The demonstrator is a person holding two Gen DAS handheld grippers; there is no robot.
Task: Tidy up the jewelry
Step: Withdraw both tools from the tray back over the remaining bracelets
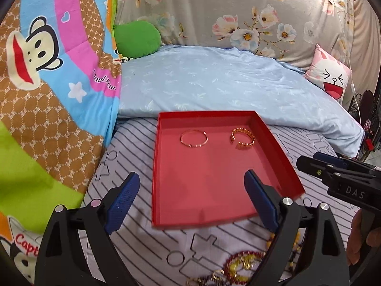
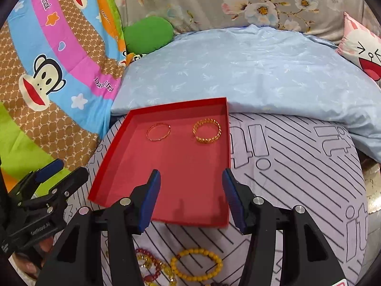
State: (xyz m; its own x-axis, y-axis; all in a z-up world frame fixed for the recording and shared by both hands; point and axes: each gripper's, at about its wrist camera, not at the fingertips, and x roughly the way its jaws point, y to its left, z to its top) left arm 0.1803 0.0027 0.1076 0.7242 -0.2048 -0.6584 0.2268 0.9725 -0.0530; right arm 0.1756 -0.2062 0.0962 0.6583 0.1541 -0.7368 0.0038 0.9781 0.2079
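On the bed (image 2: 297, 166) a tray (image 2: 133, 119) lies before the folded quilt (image 2: 250, 71), two bangles side by side at its far end, thin bangle (image 2: 158, 132) left, chain bangle (image 2: 206, 130) right, beaded bracelets (image 2: 196, 264) before its near edge.

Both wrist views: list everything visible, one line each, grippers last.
Tray: one, red, on striped sheet.
Thin bangle: one, gold, tray's far left.
Chain bangle: one, gold, tray's far right.
Bead bracelet: one, yellow, on sheet before tray.
Jewelry pile: red and yellow, beside bead bracelet.
Striped sheet: one, lilac.
Quilt: one, light blue, behind tray.
Monkey blanket: one, multicoloured, left.
Green cushion: one, far left.
Left gripper: open, empty.
Right gripper: open, empty.
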